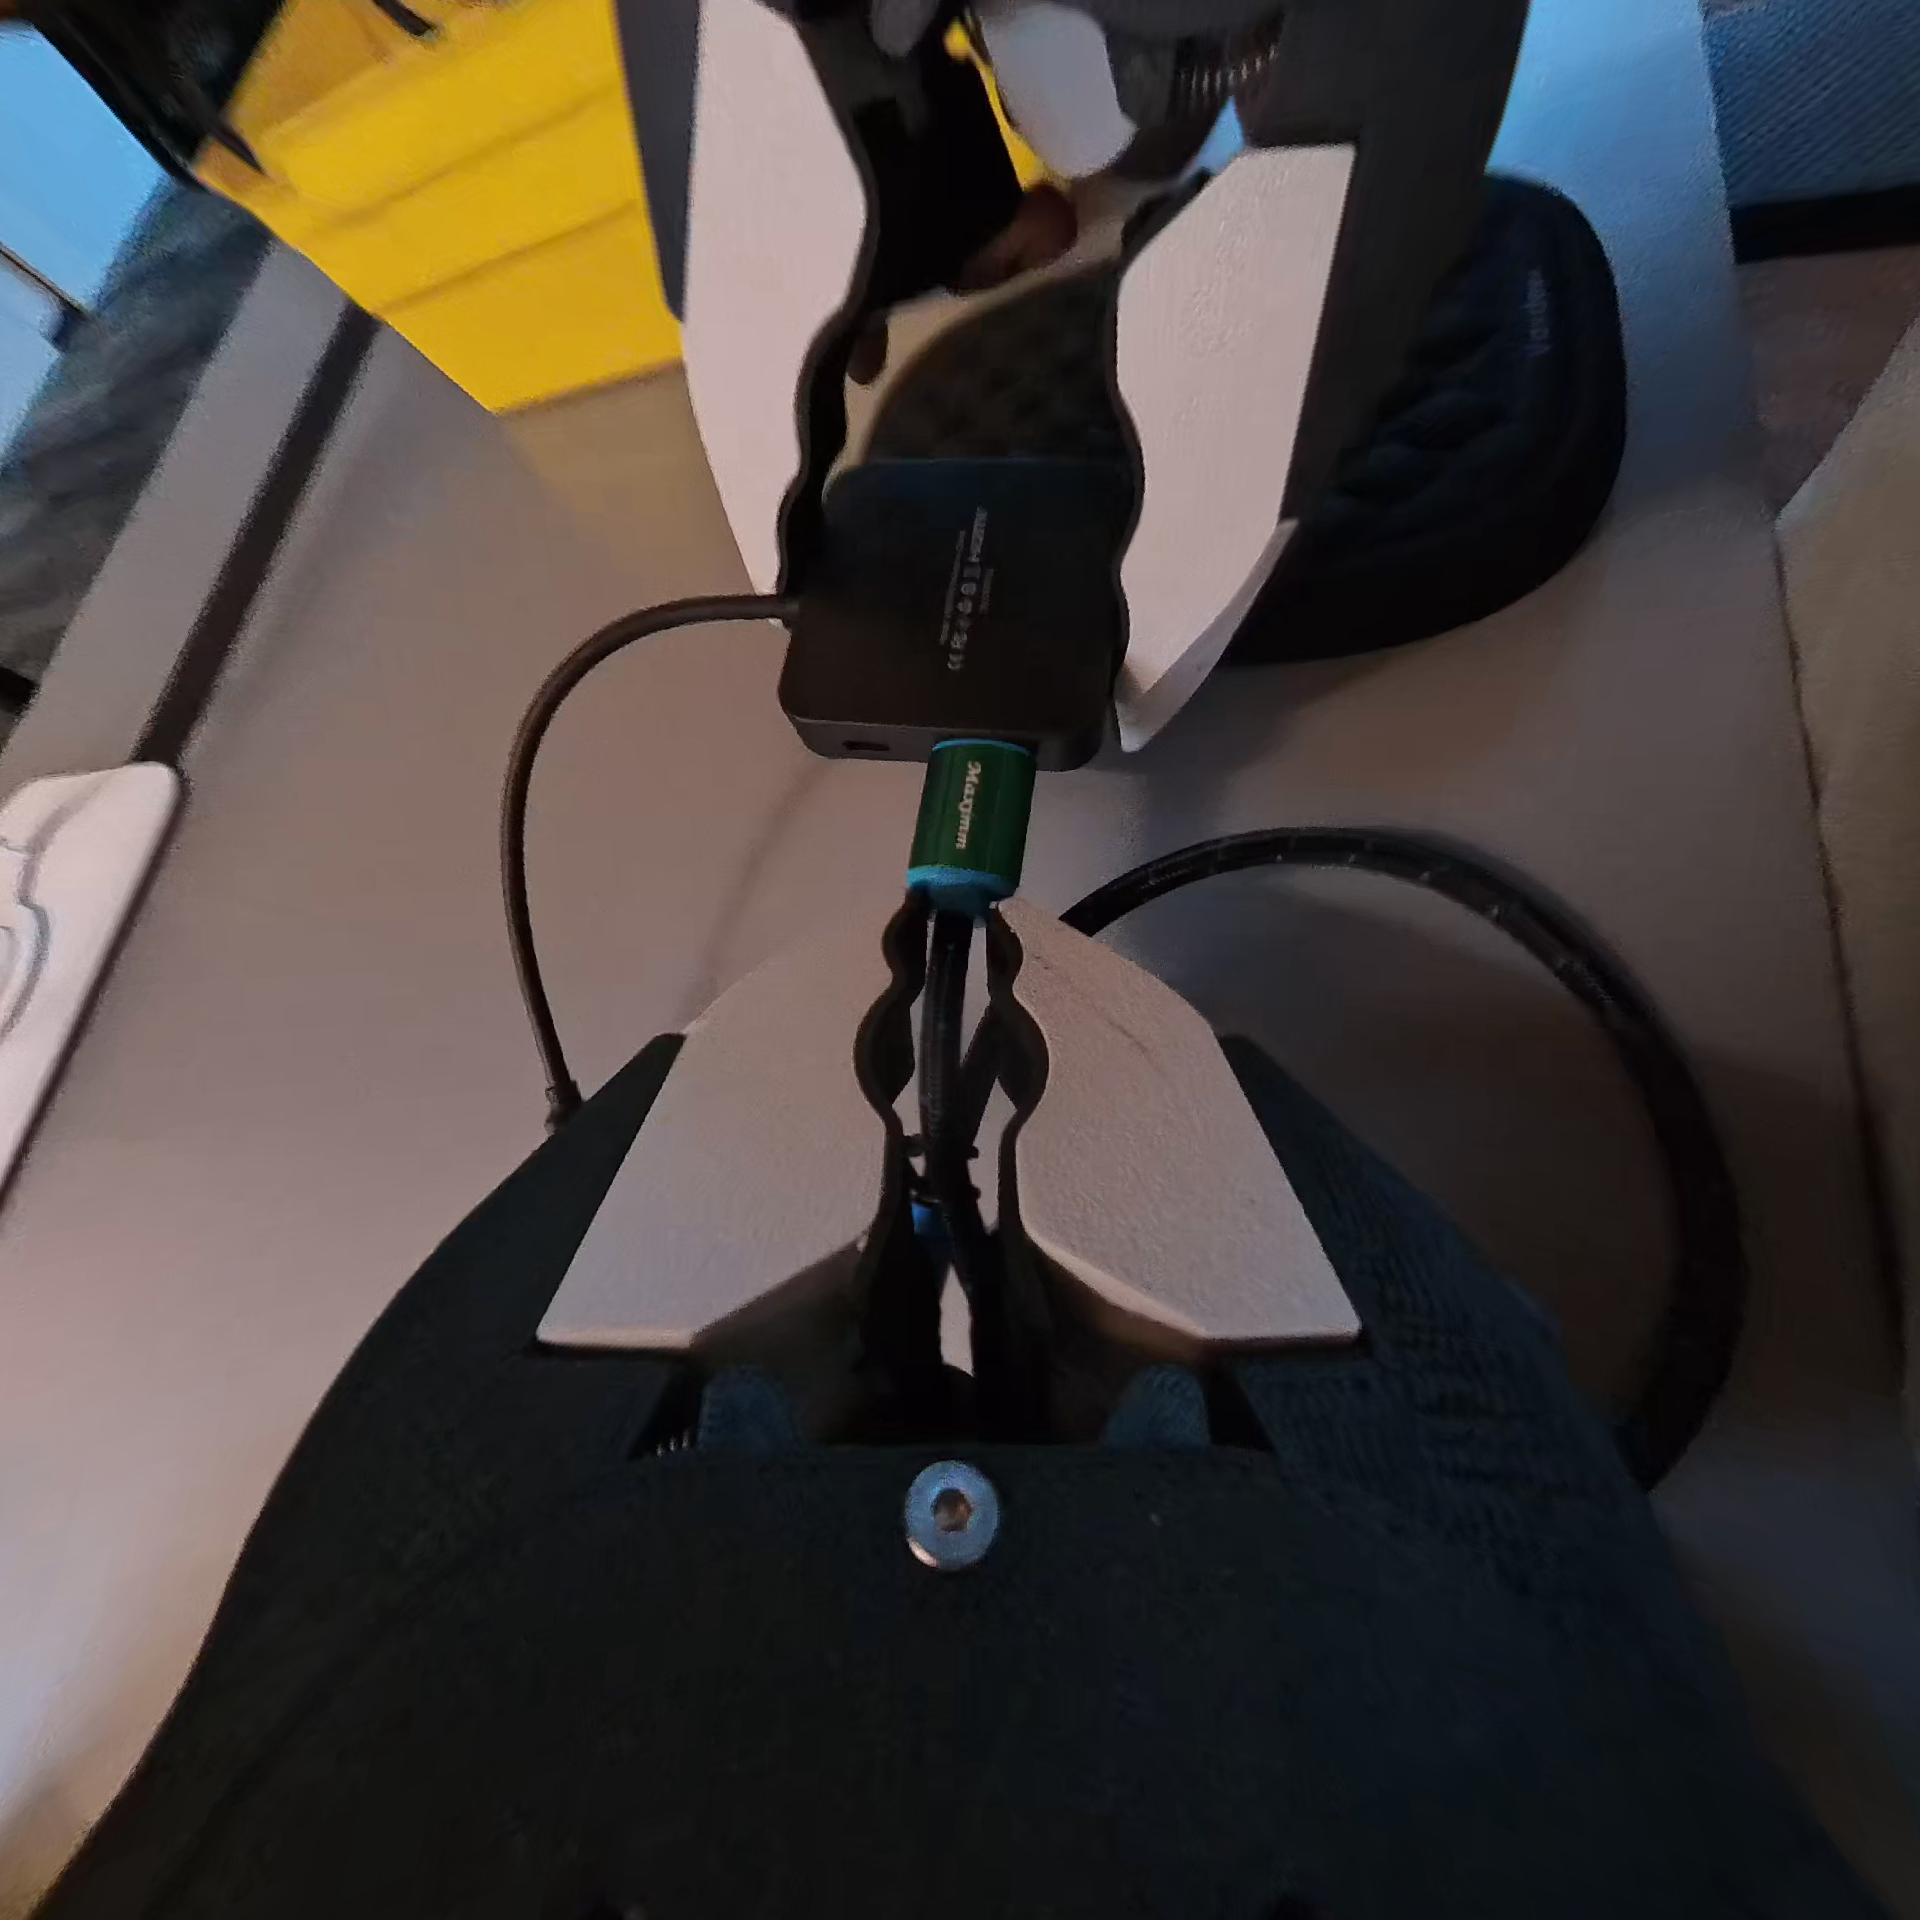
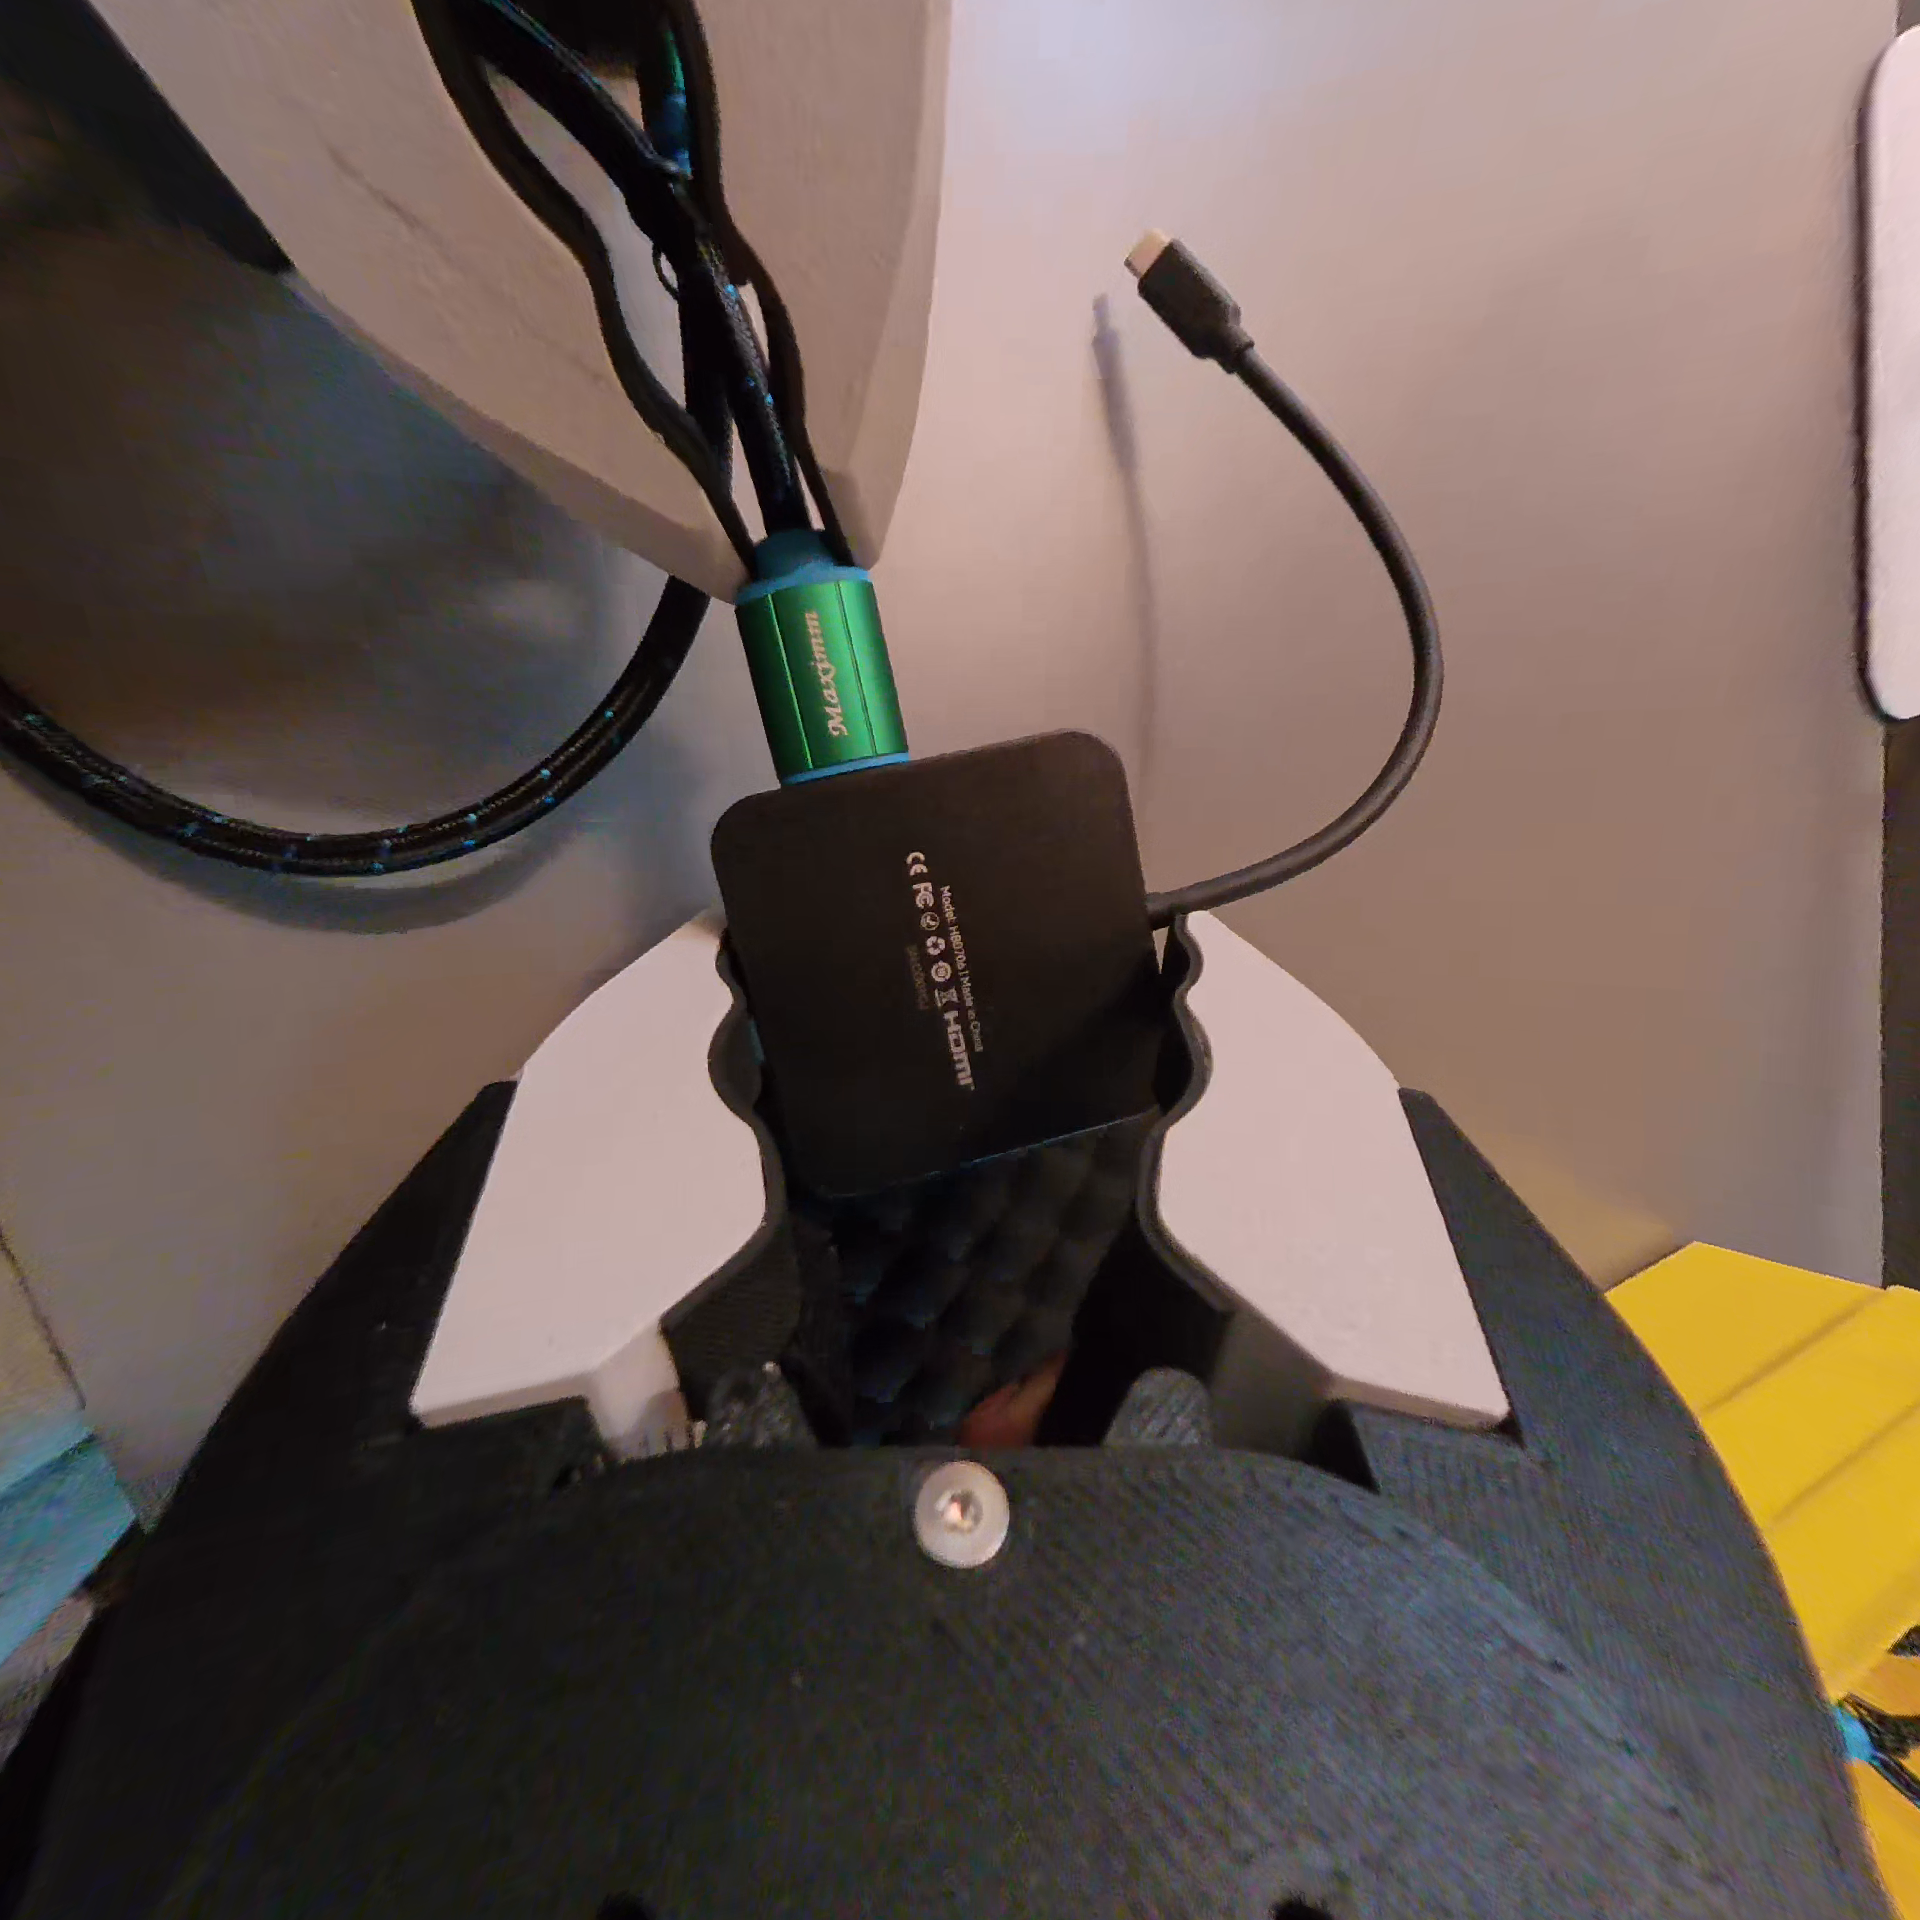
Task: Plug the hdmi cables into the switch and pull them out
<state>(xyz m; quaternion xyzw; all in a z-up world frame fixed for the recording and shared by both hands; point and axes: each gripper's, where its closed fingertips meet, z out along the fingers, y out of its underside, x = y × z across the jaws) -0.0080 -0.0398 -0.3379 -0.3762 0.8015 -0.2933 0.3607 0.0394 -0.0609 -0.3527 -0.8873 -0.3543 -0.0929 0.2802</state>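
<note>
A flat black switch box (image 1: 951, 608) (image 2: 940, 961) is held just above the light table. A green HDMI plug (image 1: 968, 819) (image 2: 826, 681) with blue ends sits in a port on the switch's edge. My left gripper (image 1: 951, 914) is shut on the braided black HDMI cable (image 1: 940, 1039) right behind the plug; it also shows in the right wrist view (image 2: 795, 545). My right gripper (image 2: 956, 935) is shut on the switch from the opposite side; it shows facing me in the left wrist view (image 1: 951, 665). The switch's own thin black lead (image 2: 1371, 582) curves off to a loose small connector (image 2: 1184, 286).
The braided cable loops on the table (image 1: 1558, 987) (image 2: 312, 831). A yellow box (image 1: 457, 208) (image 2: 1766, 1455) stands at the table's edge. A dark round cushion-like object (image 1: 1475, 436) lies behind the right gripper. A white flat object (image 1: 62, 914) (image 2: 1891, 416) lies to the side.
</note>
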